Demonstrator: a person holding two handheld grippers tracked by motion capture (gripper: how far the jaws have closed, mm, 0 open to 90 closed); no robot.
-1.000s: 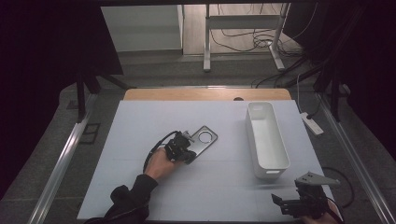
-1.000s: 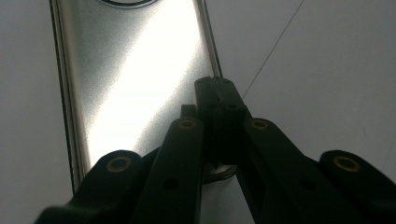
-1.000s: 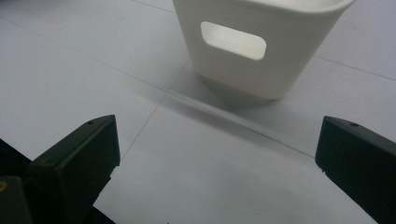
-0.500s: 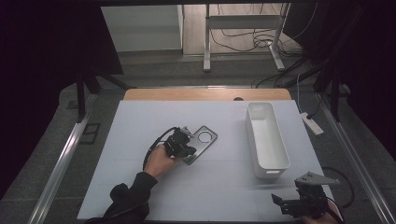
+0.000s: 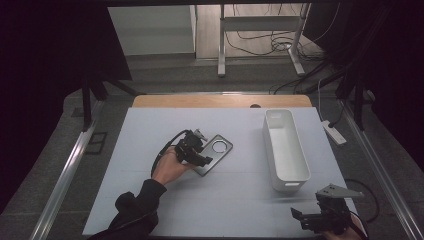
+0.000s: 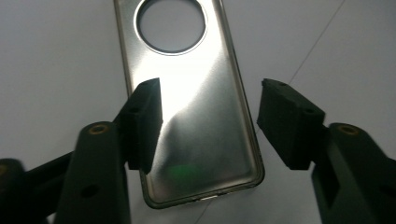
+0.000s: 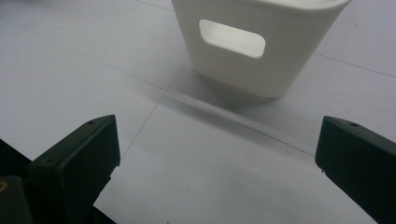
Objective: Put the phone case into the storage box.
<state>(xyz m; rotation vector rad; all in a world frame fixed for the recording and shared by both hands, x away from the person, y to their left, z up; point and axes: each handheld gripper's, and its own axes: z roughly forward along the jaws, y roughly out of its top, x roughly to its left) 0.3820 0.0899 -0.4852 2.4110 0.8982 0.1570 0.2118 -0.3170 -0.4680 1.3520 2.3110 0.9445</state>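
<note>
Two hand-held grippers work at a white table (image 5: pixel 150 200). The left gripper (image 5: pixel 199 150), seen from above near the table's middle, hovers just over a flat metal plate (image 5: pixel 216 152) with a round hole at its far end. In the left gripper view the plate (image 6: pixel 196 107) lies flat on the white surface, and the two black pads stand apart on either side of its near half without pressing on it; the jaws have just been opening, with the plate below and between them, not clamped. This looks like a release: the plate seems set down and the hand is letting go.

The right gripper (image 5: pixel 320 220) rests at the table's near right corner, jaws spread wide with nothing between them. Its own view looks toward the short end of a white bin (image 7: pixel 257 46) with a handle slot. From above, that long bin (image 5: pixel 285 150) stands well to the right of the plate, apparently empty.

Judging from this, the next move calls for either lifting the left gripper clear, or closing again on the plate's long edges to carry it toward the bin.
</note>
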